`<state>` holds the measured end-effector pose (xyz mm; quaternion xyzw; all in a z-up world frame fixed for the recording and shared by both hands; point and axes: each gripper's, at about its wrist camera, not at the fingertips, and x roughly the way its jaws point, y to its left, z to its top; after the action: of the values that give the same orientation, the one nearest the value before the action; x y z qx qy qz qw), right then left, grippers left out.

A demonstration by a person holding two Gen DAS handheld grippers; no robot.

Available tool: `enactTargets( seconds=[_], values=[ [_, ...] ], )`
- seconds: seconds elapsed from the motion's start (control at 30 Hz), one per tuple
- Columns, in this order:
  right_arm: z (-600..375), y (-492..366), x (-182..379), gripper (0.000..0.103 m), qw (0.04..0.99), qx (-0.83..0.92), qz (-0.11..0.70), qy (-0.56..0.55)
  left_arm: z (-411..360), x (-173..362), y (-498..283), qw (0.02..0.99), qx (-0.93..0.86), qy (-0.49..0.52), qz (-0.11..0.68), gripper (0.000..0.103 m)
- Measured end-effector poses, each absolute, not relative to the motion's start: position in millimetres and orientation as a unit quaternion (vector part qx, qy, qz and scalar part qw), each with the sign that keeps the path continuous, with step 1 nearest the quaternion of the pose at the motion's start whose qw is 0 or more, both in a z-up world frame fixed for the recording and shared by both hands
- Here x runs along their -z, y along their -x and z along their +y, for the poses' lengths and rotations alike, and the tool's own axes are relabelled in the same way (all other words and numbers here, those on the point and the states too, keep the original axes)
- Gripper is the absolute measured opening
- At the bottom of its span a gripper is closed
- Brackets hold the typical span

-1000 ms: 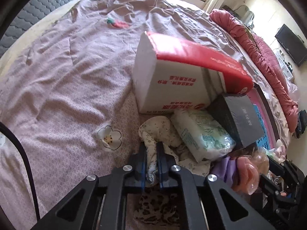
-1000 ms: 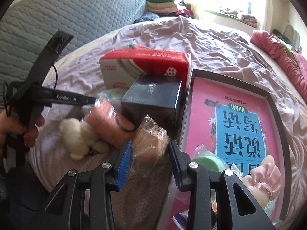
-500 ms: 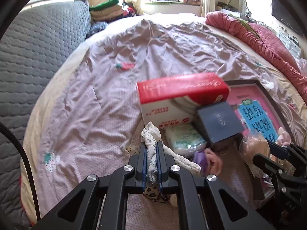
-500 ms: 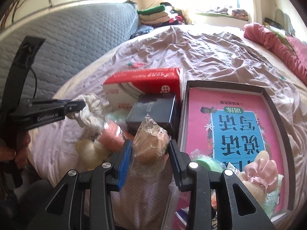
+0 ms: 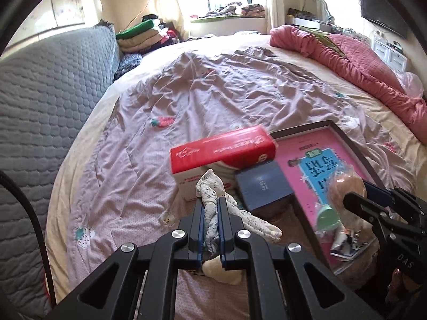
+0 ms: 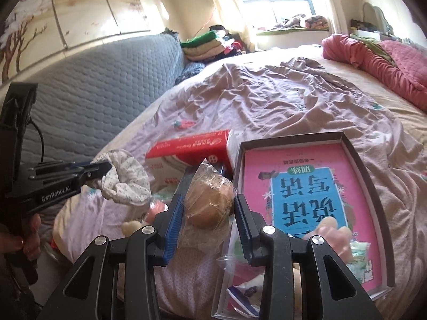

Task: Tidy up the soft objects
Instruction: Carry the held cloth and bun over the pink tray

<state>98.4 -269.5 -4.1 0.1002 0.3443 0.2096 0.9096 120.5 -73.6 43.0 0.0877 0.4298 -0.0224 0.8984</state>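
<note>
My left gripper (image 5: 211, 208) is shut on a white floral cloth scrunchie (image 5: 210, 194) and holds it up above the bed; it also shows in the right wrist view (image 6: 125, 178). My right gripper (image 6: 209, 208) is shut on a brown round soft thing in a clear plastic bag (image 6: 209, 200), held above the near edge of the bed; it shows in the left wrist view too (image 5: 345, 186). A shallow box with a pink book cover (image 6: 357, 165) lies to the right, with pink and green soft items (image 6: 333, 232) in its near end.
A red and white tissue pack (image 5: 224, 152) and a dark blue box (image 5: 263, 186) sit left of the tray. A cream plush piece (image 5: 221, 269) lies below my left gripper. A grey quilted headboard (image 5: 53, 85) is at left, a red quilt (image 5: 360, 64) at far right.
Both grippers have risen from the pile, each with its item. The scrunchie came off the bed, and the view now takes in the whole bed and window.
</note>
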Motion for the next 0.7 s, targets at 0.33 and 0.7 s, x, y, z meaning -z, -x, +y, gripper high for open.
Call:
enactTargets(
  seconds=[0.33,0.7],
  values=[
    [-316.2,-80.8,-17.7,0.040,0.922,-0.192,0.316,-0.117,-124.6,-64.2,-111.7,0.901,0.050,-0.105,0.417,0.008],
    [-361.9,-64.1,-26.2,0.040,0.929,-0.167,0.306,-0.127,-181.3,-67.0,-100.5,0.898,0.082,-0.126,0.413,0.009]
  ],
)
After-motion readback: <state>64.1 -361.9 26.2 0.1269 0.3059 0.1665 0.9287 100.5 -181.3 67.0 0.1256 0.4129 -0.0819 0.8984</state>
